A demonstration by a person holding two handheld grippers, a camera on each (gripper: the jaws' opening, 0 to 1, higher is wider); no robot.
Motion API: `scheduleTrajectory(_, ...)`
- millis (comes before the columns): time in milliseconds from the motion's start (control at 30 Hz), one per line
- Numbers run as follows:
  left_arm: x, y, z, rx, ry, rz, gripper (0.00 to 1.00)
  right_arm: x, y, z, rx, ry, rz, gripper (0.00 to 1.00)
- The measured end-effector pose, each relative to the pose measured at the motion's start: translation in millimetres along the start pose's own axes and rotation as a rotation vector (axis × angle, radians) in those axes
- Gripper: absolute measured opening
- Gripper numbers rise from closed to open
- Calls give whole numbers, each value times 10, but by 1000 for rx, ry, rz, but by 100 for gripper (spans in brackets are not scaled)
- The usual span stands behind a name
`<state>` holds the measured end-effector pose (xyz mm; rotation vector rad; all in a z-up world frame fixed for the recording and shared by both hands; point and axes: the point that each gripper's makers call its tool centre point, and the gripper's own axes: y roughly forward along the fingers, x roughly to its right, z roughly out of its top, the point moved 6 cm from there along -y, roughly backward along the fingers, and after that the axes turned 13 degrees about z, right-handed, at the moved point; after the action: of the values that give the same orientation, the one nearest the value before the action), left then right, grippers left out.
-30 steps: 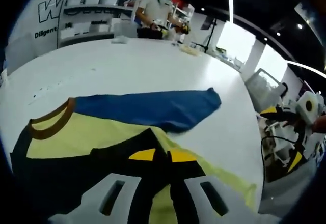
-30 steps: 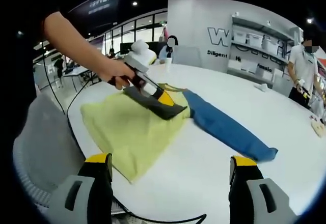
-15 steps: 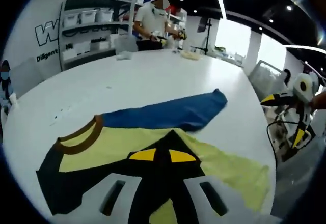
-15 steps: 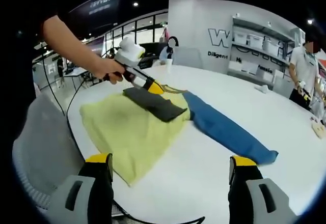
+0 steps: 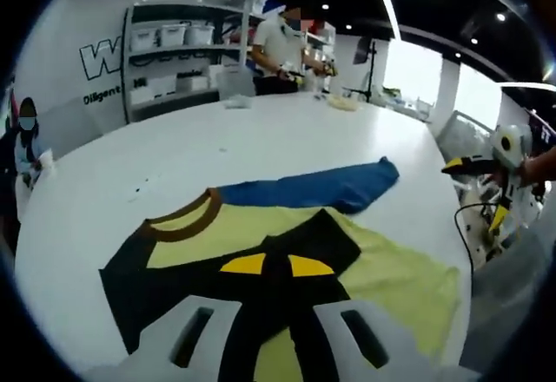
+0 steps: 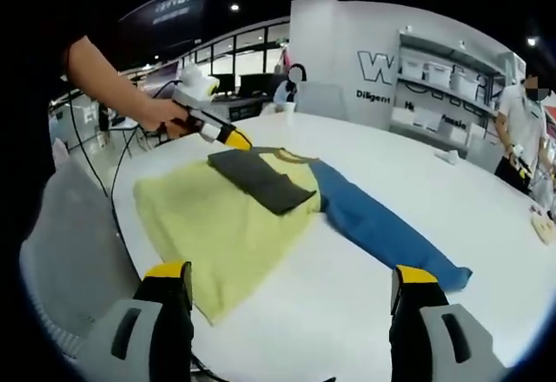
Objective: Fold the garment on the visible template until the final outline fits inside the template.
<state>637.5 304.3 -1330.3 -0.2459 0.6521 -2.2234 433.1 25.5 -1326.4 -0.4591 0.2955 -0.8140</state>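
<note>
1. One shirt (image 6: 234, 217) lies flat on the white table (image 6: 417, 200). We note a yellow body, a brown collar (image 5: 182, 221), a black sleeve (image 6: 259, 180) folded across the chest and a blue sleeve (image 6: 391, 236) stretched out away from the body.
2. We see the shirt near the table's edge, its yellow hem close to the rim in the right gripper view.
3. We find the left gripper (image 5: 265, 265) with jaws set narrowly, yellow tips nearly together, above the black sleeve (image 5: 261, 269); we cannot tell whether it touches the cloth. In the right gripper view a hand (image 6: 161, 115) holds it just off the shirt's collar end.
4. We find the right gripper (image 6: 291, 282) with jaws wide apart, holding nothing, off the table's edge on the hem side.
5. We note shelves (image 5: 174, 56) with bins on the far wall and a person (image 5: 282, 48) standing at the table's far side.
</note>
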Motion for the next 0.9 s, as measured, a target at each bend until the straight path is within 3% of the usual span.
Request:
scheduleTrajectory(633, -444, -534, -301, -5, -24, 92, 15, 76, 23, 94, 6, -19, 1, 94)
scheduleTrajectory(900, -517, -731, -408, 7, -61, 84, 37, 181, 31, 132, 8, -12, -11, 95)
